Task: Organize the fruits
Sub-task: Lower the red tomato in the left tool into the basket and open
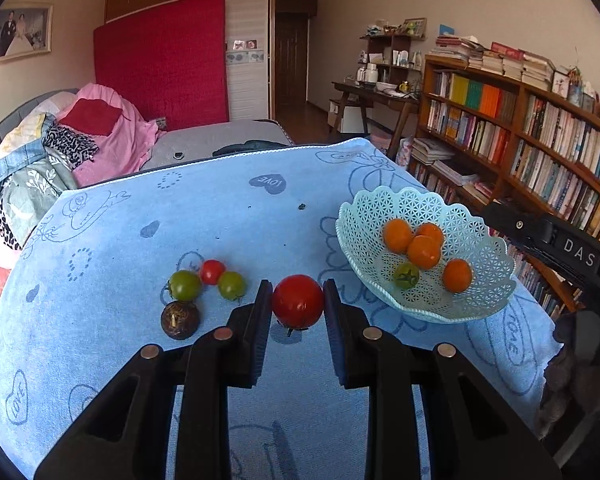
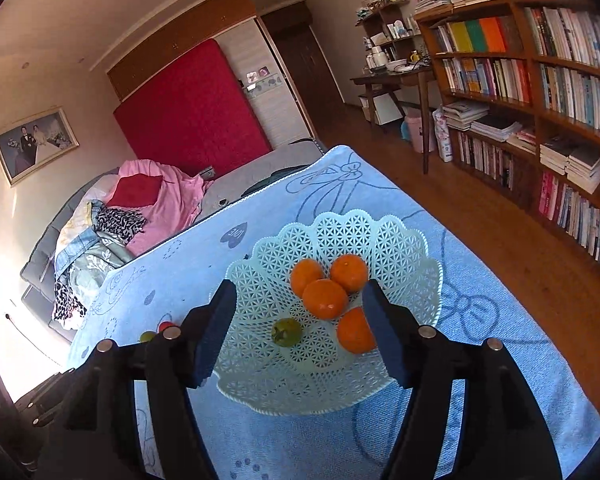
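1. The left gripper (image 1: 297, 304) is clamped on a large red tomato (image 1: 297, 301), one pad against each side. The tomato appears lifted just above the blue towel-covered tabletop (image 1: 140, 224), near the pale lattice basket (image 1: 480, 236) and to its left.
2. Judged step: carrying this tomato to the basket. The next move calls for swinging it over the basket's scalloped rim, lowering it into a free spot, then letting go gently so it does not roll.
3. The right gripper (image 2: 300, 312) hovers over the basket (image 2: 400, 240) with its fingers apart and nothing between them.
4. The basket holds four orange fruits (image 2: 325, 298), clustered toward its far and right sides, and one small green tomato (image 2: 286, 332) nearer its centre.
5. Still on the tabletop, further left of the basket: two green tomatoes (image 1: 185, 285), a small red tomato (image 1: 212, 271) and a dark brown round fruit (image 1: 180, 319).
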### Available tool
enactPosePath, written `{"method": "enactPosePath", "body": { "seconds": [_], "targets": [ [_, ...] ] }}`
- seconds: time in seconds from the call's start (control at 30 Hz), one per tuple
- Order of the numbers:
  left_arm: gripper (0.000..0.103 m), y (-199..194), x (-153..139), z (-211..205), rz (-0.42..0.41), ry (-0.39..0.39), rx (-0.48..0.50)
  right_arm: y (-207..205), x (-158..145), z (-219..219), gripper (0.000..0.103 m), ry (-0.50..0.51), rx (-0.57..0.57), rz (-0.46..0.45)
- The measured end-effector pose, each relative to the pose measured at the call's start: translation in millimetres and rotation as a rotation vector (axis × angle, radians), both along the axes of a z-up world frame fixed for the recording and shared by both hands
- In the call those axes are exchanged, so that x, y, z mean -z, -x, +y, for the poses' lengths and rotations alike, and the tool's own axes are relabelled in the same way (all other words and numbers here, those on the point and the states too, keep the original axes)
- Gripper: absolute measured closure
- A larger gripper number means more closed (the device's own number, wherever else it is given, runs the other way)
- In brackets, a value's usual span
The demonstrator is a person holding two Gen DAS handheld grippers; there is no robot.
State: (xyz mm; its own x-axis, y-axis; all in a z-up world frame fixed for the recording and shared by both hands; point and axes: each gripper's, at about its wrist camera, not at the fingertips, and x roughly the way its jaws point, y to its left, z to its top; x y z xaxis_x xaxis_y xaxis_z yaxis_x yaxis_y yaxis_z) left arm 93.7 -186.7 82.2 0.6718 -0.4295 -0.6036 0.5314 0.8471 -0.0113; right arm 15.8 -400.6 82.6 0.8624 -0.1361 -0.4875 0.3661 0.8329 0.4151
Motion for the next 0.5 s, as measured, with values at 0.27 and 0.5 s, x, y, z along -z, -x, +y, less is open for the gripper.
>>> {"method": "enactPosePath", "body": {
  "seconds": [0.27, 0.5],
  "targets": [
    [0.077, -2.2, 2.4, -34.5, 0.023, 0.011, 0.094, 3.2, 0.3, -8.6, 0.029, -0.011, 0.029, -0.001],
    [0.077, -10.5, 7.4, -61.9, 0.046, 0.0, 0.143, 5.2, -1.0, -15.1, 0.029, -0.017, 0.052, -0.008]
  ]
}}
